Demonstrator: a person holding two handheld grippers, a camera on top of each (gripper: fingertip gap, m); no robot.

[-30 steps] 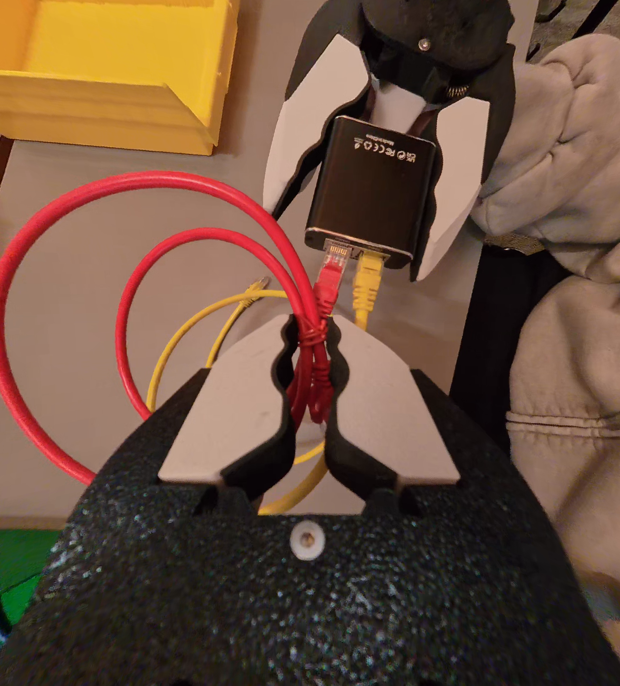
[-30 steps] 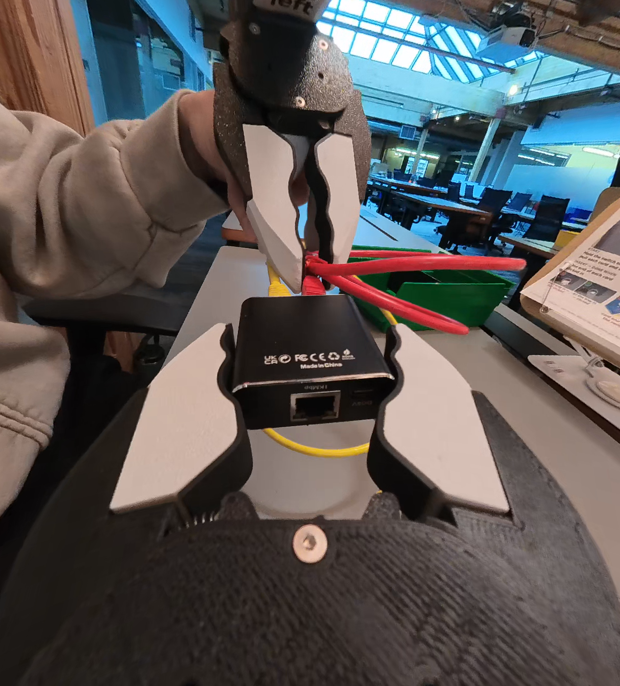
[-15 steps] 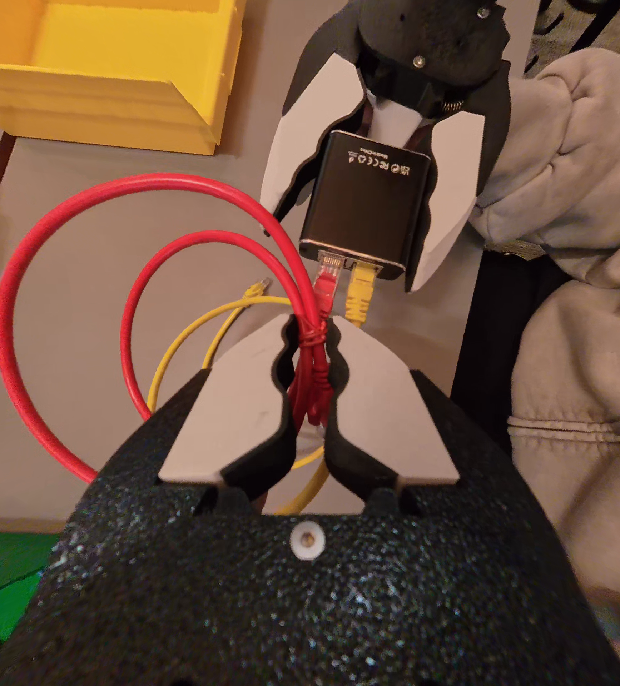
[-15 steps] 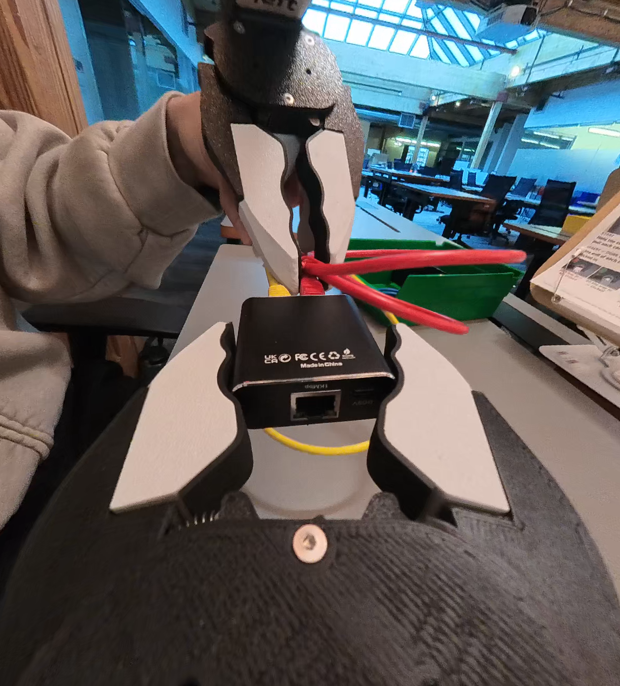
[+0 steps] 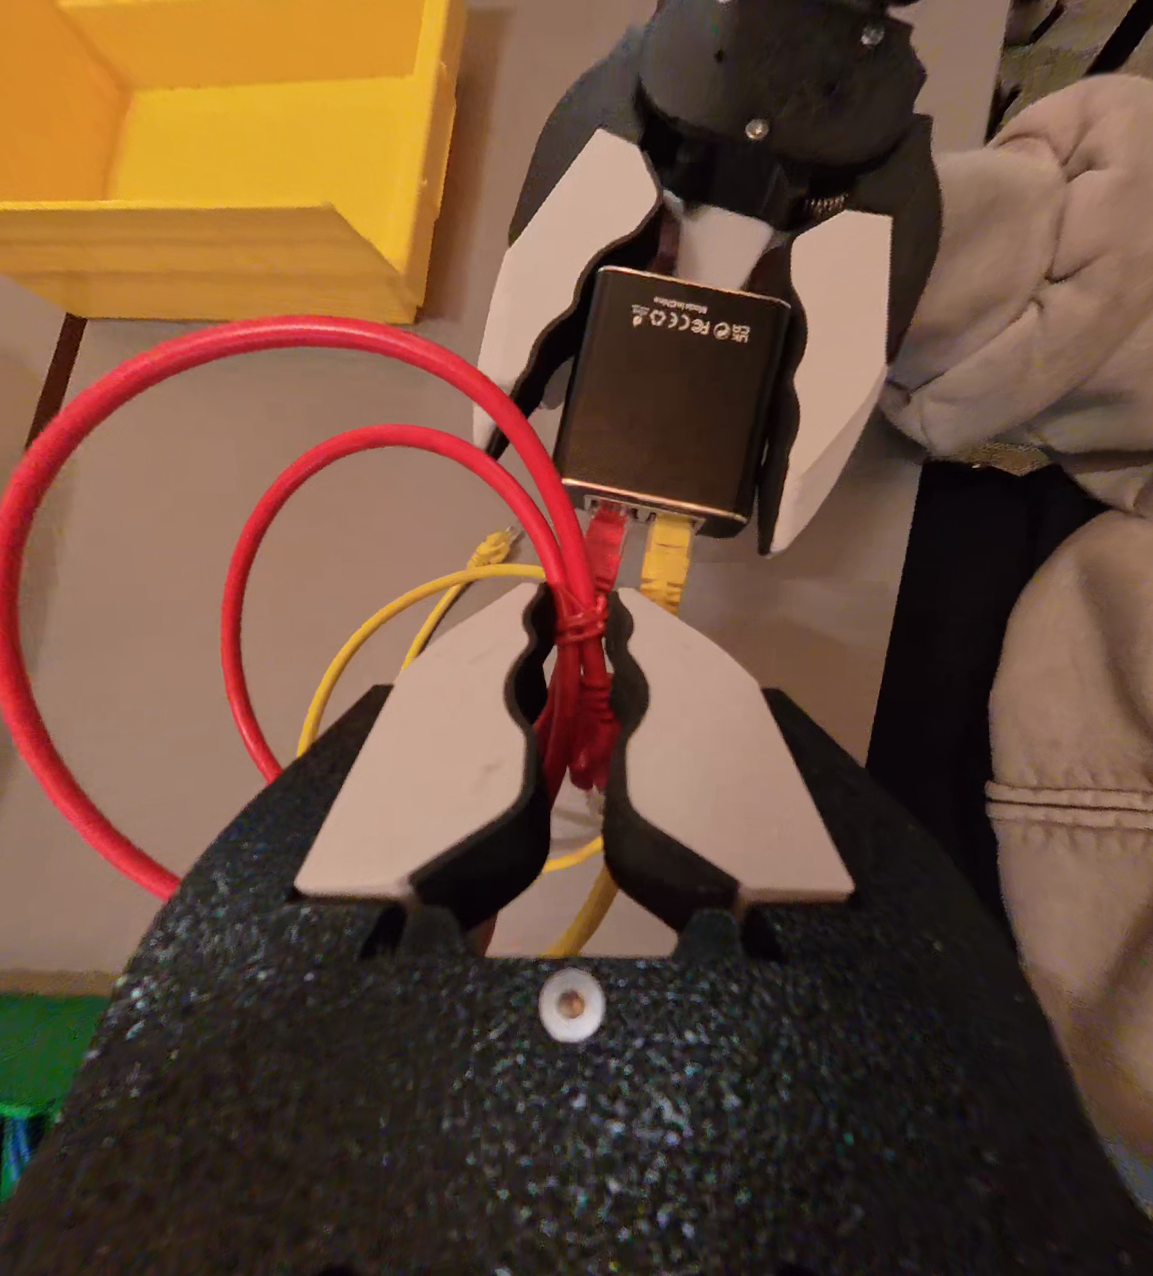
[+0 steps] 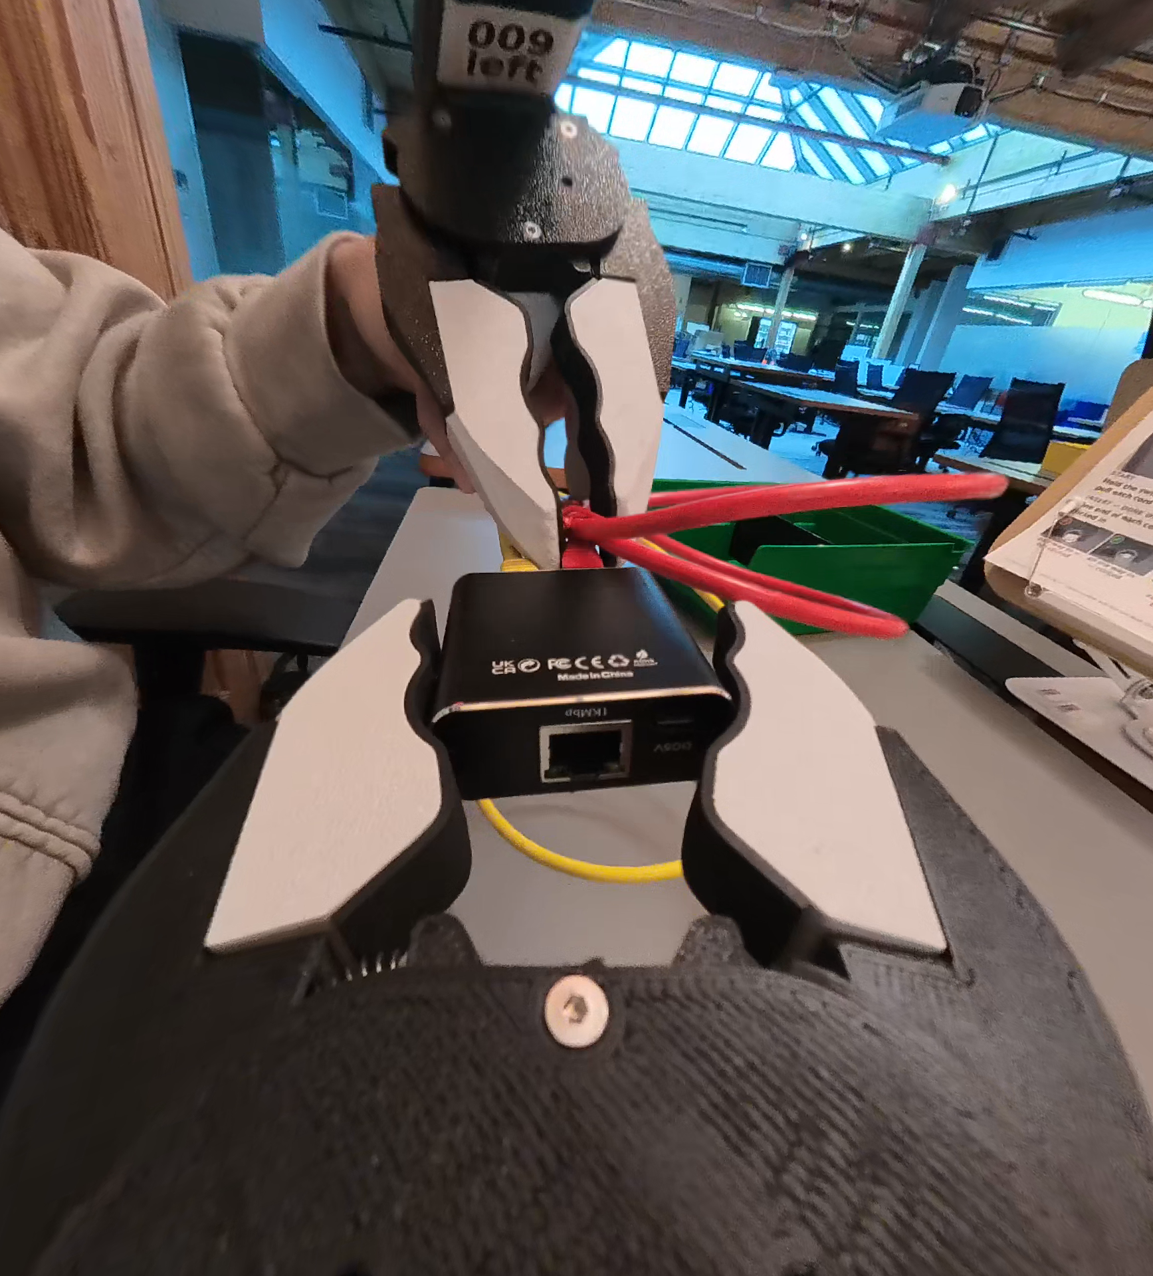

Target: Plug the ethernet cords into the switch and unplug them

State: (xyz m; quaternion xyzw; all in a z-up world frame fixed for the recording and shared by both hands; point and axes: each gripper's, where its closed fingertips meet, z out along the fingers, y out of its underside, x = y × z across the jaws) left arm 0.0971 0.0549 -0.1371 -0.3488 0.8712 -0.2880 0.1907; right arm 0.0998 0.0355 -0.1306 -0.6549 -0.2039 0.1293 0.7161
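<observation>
In the left wrist view the left gripper (image 5: 577,607) was clamped on the red ethernet cord (image 5: 570,645), its plug at the switch (image 5: 670,400) beside the seated yellow plug (image 5: 663,563); in the right wrist view the right gripper (image 6: 577,649) gripped the switch (image 6: 573,663) above the table (image 6: 1015,863); likely mid-insertion; next, a straight push.

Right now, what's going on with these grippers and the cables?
A person is working two tools. The right hand-held gripper clamps a small black switch by its sides, above the table. The left hand-held gripper pinches the bundled red cord just behind its plug, which sits at the switch's port beside the yellow cord, already plugged in.
</observation>
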